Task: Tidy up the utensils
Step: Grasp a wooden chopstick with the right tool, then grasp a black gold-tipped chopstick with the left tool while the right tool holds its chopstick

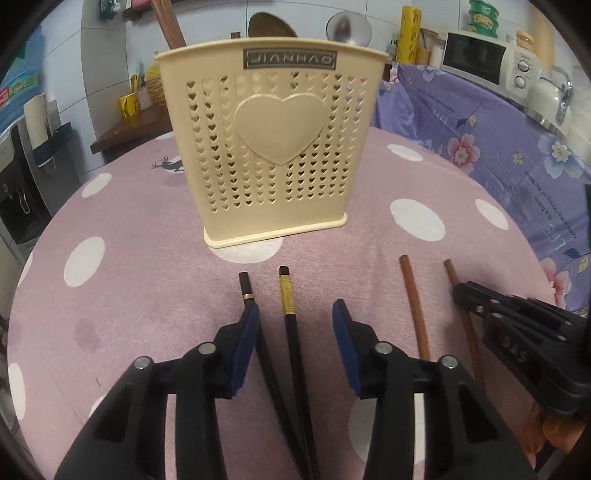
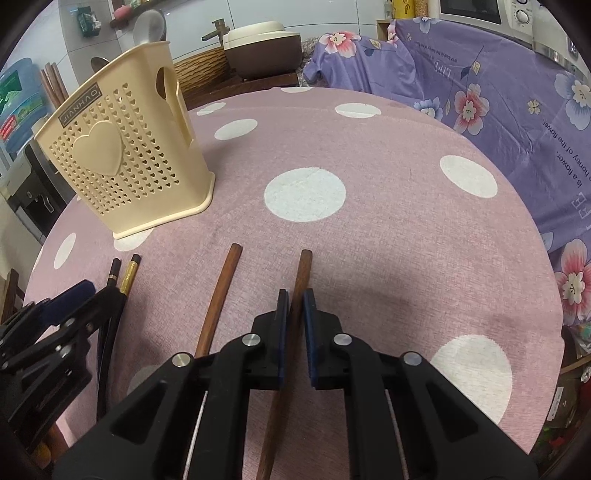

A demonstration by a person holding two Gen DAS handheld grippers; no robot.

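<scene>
The cream utensil holder (image 1: 273,147) with heart-shaped holes stands upright on the pink, white-dotted counter (image 1: 129,229), at 12 o'clock from the left gripper (image 1: 295,314) and at about 10 o'clock from the right gripper (image 2: 295,301). A wooden handle, a wooden spoon bowl and a metal ladle (image 1: 349,26) stick out of its top.

Four chopsticks lie on the counter nearer than the holder, all pointing roughly toward it. In the left wrist view the gold-banded black chopstick (image 1: 291,332) lies between the left gripper's blue pads (image 1: 245,343), touching neither, and the other black chopstick (image 1: 246,290) runs under the pad at 9 o'clock; the jaws stand wide open over them.

In the right wrist view the jaws are closed on a brown chopstick (image 2: 301,273), its blunt end sticking forward past the pads toward 12 o'clock. The second brown chopstick (image 2: 218,299) lies loose on the counter just beside it, at 10 o'clock from the right gripper.

A purple flowered cloth (image 2: 498,92) drapes behind the counter at 2 o'clock, with a white microwave (image 1: 484,59) above it in the left wrist view
</scene>
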